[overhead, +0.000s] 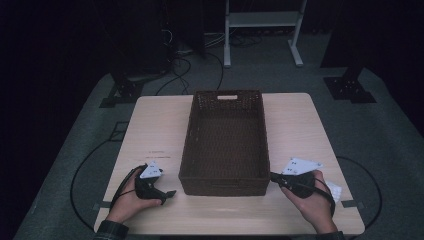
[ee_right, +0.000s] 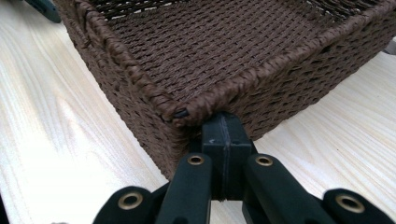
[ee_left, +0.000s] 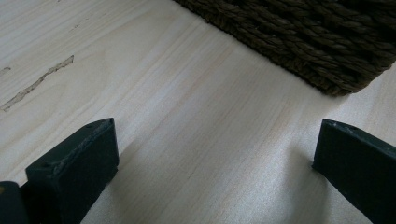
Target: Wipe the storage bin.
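the right gripper (ee_right: 223, 135) has its jaws clenched together on nothing, tips touching the near right corner of the dark brown woven rectangular basket (overhead: 225, 142). the left gripper (ee_left: 215, 163) has jaws released, wide over bare pale wooden surface (overhead: 155, 130), basket at its 2 o'clock. the basket sits mid-surface; it looks light, stiff, rough; pinch the rim.

Basket (overhead: 225, 145): dark brown woven, rectangular, upright, apparently empty; handle slot in far wall; centred on desk (overhead: 300, 130).
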`<state>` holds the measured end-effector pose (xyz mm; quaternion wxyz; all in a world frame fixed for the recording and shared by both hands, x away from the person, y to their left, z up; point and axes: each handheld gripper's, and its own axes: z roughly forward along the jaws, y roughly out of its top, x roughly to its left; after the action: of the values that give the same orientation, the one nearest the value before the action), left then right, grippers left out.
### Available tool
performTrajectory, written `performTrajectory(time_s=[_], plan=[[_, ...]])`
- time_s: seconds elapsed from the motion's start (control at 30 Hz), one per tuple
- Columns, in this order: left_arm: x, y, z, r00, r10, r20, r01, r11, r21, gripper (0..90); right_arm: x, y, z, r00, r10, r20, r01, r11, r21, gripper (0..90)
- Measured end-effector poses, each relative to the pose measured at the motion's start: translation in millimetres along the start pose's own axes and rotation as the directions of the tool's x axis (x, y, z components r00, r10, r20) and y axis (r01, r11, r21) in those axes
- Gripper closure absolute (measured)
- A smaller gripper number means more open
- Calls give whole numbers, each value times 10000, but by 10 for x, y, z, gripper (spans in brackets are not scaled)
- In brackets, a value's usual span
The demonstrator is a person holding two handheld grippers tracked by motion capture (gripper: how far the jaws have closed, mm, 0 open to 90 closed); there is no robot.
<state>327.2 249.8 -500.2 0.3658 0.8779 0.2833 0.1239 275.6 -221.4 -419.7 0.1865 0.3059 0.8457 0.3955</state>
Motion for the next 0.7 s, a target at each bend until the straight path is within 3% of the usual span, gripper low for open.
performTrajectory(time_s=[0.13,0.27,0.33,0.7], plan=[[2,0,-1,10000,14,11,-14,10000,6,0,-50,-70,-3,9992,371,164,-373,9992,108,848],[2,-1,-1,10000,18,13,-18,10000,5,0,-89,-189,-3,9961,841,275,-849,9960,285,727],[2,-1,-1,10000,21,13,-21,10000,4,0,-87,-250,-4,9953,888,389,-902,9954,331,677],[2,-1,-1,10000,14,13,-14,10000,0,0,3,-485,132,9948,1018,58,-1019,9896,1016,402]])
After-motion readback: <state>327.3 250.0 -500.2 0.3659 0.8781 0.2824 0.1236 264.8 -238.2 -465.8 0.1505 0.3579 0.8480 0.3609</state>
